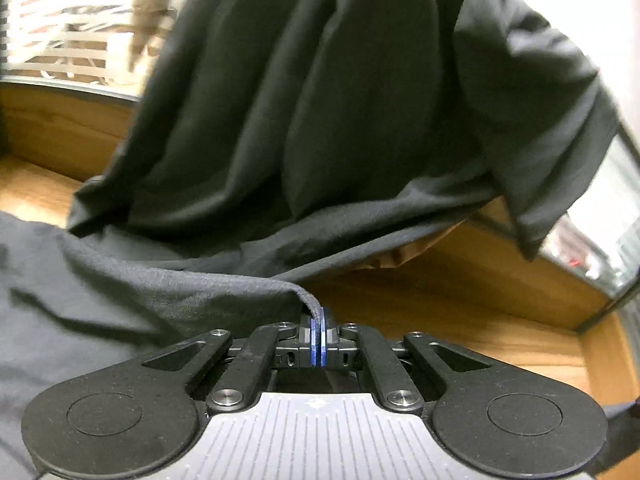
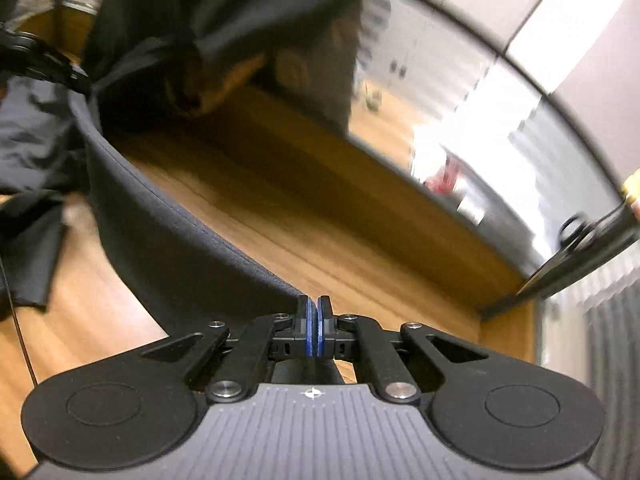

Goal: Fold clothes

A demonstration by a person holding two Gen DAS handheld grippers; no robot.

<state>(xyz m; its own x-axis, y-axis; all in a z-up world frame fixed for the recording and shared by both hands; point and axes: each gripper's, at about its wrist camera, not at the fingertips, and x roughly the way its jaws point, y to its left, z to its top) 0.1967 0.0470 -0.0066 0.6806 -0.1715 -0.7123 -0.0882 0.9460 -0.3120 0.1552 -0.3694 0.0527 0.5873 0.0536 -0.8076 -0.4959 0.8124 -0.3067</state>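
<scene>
In the left wrist view the left gripper (image 1: 319, 322) has its blue pads pressed together on a thin hem of the dark garment (image 1: 280, 120); the cloth runs from the pinch away to the left in a wrinkled sheet, then rises beyond the claw in broad hanging folds that fill the middle of the picture; a further flap of it droops at the right; under the raised cloth lies the wooden table (image 1: 460, 320), bare to the right of the gripper; past its far edge a dark-framed glass panel (image 1: 616, 216) curves round, and behind that a bright, blurred room.

In the right wrist view the right gripper (image 2: 313, 316) is closed just as tightly, its pads meeting on the stitched edge of the same dark garment (image 2: 168, 232); from the pinch the hem stretches taut up and to the left, lifted off the wooden table (image 2: 320, 220); at the far end of that stretched edge the left gripper (image 2: 76, 76) shows dark at the picture's left, gathering the cloth; more fabric hangs crumpled behind it and above; beyond the table the glass panel (image 2: 460, 128) gives blurred reflections.
</scene>
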